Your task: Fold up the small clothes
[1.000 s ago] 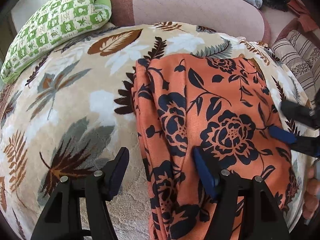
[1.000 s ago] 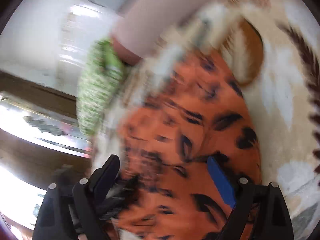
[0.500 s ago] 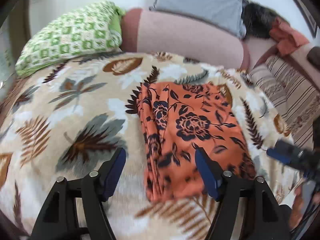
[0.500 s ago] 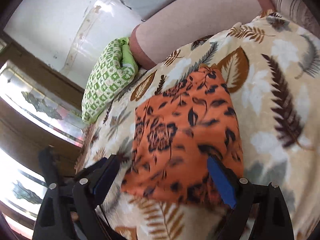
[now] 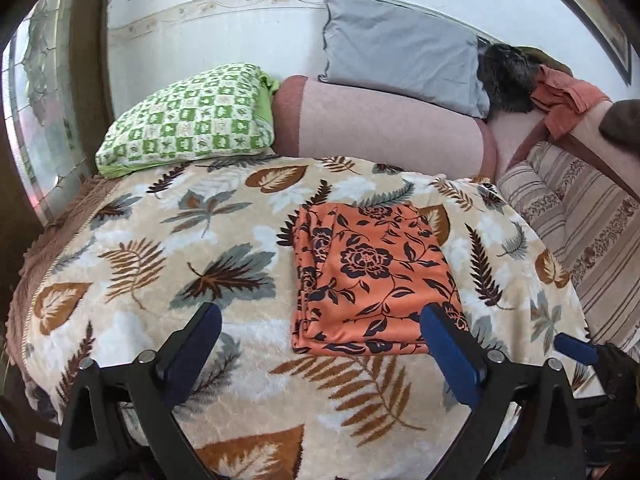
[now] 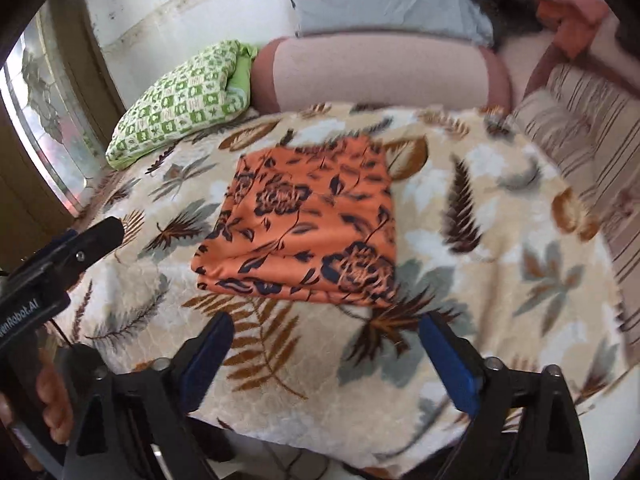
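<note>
Orange cloth (image 5: 372, 276) bears dark navy floral print; blanket (image 5: 160, 240) cream with brown, grey leaves; pillow (image 5: 188, 120) green-and-white checked; cushion (image 5: 400, 60) plain grey.

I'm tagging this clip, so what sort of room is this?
Likely a home bedroom or sitting room: a leaf-print blanket over a bed or couch, pillows against the wall, and a folded orange cloth on top.

Soft daylight enters from the window (image 5: 44, 92) at left; shadows are faint. The right wrist view is motion-blurred; both views bend strongly toward their dark edges.
</note>
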Demonstrator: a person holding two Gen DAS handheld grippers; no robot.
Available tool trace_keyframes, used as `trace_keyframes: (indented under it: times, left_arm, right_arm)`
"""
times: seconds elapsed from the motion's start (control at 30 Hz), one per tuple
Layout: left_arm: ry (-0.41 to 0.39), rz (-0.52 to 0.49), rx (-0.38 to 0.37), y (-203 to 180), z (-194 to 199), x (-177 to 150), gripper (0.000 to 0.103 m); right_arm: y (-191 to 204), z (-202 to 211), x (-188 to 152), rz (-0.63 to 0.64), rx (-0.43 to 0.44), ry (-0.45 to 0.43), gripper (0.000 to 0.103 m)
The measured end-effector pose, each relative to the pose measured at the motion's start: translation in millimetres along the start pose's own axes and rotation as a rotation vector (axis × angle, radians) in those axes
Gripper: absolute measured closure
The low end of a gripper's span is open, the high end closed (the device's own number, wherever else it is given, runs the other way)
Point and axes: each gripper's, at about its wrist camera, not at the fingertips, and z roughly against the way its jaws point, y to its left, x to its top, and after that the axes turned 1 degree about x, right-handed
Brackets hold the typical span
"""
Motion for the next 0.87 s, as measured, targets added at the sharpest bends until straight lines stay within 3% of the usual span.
trace_keyframes:
  times: [0.87]
  left_arm:
    - [0.019, -0.062, -0.007, -4.5, -7.0, 13.1, 0.0]
  right_arm:
    - [19.3, 2.0, 16.6, 0.052, 0.001, -0.006, 0.001]
